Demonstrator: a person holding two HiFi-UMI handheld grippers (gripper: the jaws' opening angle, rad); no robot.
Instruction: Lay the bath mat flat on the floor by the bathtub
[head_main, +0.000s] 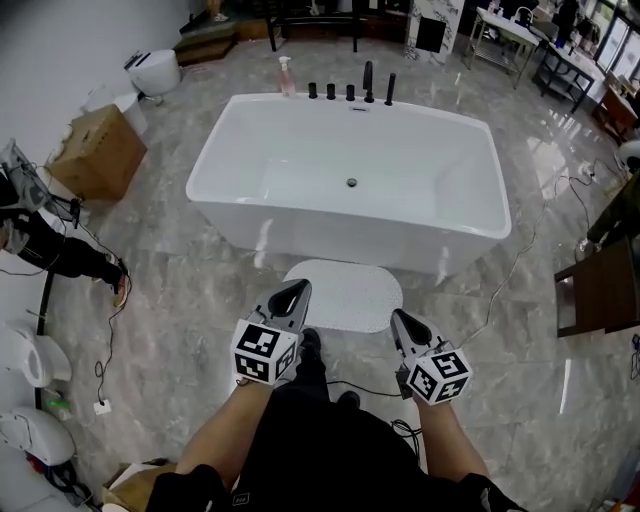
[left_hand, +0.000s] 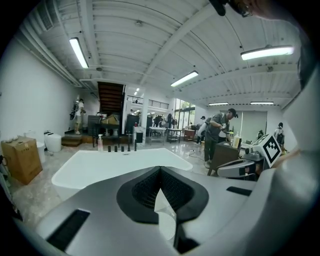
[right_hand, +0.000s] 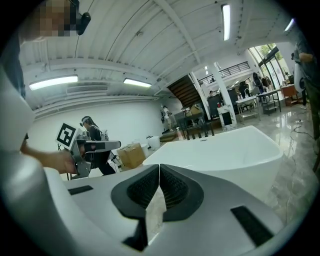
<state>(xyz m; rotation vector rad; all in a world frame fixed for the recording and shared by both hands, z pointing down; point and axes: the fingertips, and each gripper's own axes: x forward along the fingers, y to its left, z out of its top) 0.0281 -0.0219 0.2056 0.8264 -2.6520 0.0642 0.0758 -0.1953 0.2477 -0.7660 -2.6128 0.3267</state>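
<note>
Two pairs of jaws are pressed together at their tips, and nothing is pinched between them. In the left gripper view, the left gripper (left_hand: 160, 169) has its dark ribbed pads closed, and only a narrow gap behind the tips shows something white below. In the right gripper view, the right gripper (right_hand: 159, 166) is closed in the same way, and grey floor shows through its gap. Both grippers are held side by side in the air, each with its marker cube (head_main: 263, 351) toward the person's hands.

The bath mat (head_main: 345, 295) is white and oval. It lies flat on the marble floor (head_main: 180, 260), with its far edge at the foot of the near long side of the bathtub (head_main: 350, 180), about at the middle of that side. In the head view the tips of both grippers overlap the mat's near corners, one at each side.

On the far rim of the bathtub stands a row of black tap fittings (head_main: 350, 90), with a pink bottle (head_main: 287, 75) at their left. A cardboard box (head_main: 98, 152) stands on the floor well apart from the bathtub's left end.
</note>
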